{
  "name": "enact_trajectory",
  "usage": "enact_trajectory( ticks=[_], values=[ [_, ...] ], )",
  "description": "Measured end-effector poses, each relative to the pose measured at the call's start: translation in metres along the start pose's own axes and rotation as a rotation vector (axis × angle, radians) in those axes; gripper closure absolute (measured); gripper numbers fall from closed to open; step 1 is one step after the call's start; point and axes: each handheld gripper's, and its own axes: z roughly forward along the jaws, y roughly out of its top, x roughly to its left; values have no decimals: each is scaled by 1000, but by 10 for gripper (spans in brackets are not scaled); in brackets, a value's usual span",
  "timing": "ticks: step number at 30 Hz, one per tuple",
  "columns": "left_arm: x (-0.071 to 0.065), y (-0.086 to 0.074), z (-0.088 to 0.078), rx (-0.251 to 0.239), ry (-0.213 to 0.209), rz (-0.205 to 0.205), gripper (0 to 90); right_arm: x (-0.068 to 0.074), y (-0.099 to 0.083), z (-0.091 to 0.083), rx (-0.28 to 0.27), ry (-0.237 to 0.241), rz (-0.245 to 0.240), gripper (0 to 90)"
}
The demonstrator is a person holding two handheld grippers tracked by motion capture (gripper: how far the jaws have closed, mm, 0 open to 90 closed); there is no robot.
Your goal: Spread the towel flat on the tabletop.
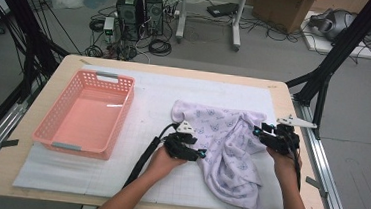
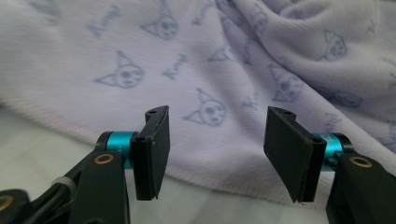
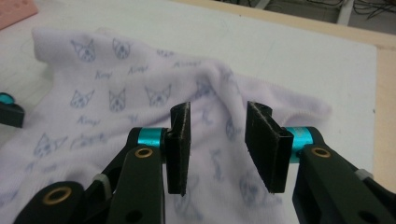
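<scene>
cloth (image 1: 230,148) lies crumpled at counter (image 1: 57,184) centre, basket (image 1: 85,111) at 9 o'clock. left gripper (image 1: 200,153) and right gripper (image 1: 257,131): jaws apart, holding nothing.

A: What do the claws look like?
B: The left claw (image 1: 200,153) and the right claw (image 1: 258,132) are both black, each with flat ribbed pads on teal collars and brass-ringed pivots.
A: Anything else?
B: A thick black cable (image 1: 145,154) on the left, a grey three-cornered plate (image 1: 296,122) on the right. The forearms are bare, no sleeves.
</scene>
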Motion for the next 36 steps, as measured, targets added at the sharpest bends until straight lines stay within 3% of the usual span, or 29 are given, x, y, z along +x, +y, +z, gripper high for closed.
enact_trajectory(
  ticks=[1, 3, 4, 5, 6, 7, 8, 16, 23, 24, 26, 28, 29, 30, 31, 33, 34, 36],
  values=[
    [-5, 0, 5, 18, 2, 18, 422, -1, -5, -3, 2, 2, 10, 605],
    [-16, 0, 10, 35, 58, 115, 432, -1, -9, -5, 1, 5, 18, 604],
    [-20, 0, 10, 42, 92, 166, 519, -2, -12, -7, 0, 7, 22, 604],
    [-21, 1, 10, 42, 91, 180, 624, -3, -16, -9, 1, 10, 24, 605],
    [-21, 1, 10, 43, 95, 177, 850, -4, -20, -10, 3, 16, 35, 605],
    [-19, 1, 8, 48, 98, 182, 850, -4, -20, -10, 3, 16, 35, 605],
    [-16, 1, 6, 50, 94, 164, 866, -4, -22, -10, 2, 18, 37, 607],
    [32, -7, -35, 0, 244, 35, 875, 2, -36, -15, 7, 51, 58, 631],
    [65, -18, -66, -63, 373, -70, 875, 18, -38, 4, 112, 102, -10, 655],
    [68, -19, -68, -75, 387, -83, 876, 26, -37, 15, 151, 100, -51, 603],
    [72, -20, -71, -87, 412, -99, 875, 29, -37, 21, 167, 91, -66, 582],
    [76, -21, -72, -87, 417, -102, 875, 39, -33, 38, 203, 84, -98, 589],
    [76, -22, -71, -89, 416, -111, 875, 39, -33, 38, 203, 84, -98, 589],
    [77, -22, -70, -82, 414, -108, 875, 43, -31, 43, 214, 83, -121, 637],
    [77, -22, -69, -79, 413, -108, 874, 45, -26, 48, 224, 116, -152, 822],
    [76, -23, -68, -82, 412, -107, 874, 46, -23, 49, 228, 110, -171, 860],
    [76, -23, -67, -88, 412, -109, 873, 42, -17, 53, 226, 85, -196, 870],
    [77, -23, -67, -95, 403, -116, 872, 32, -12, 57, 208, 54, -161, 876]
  ],
)
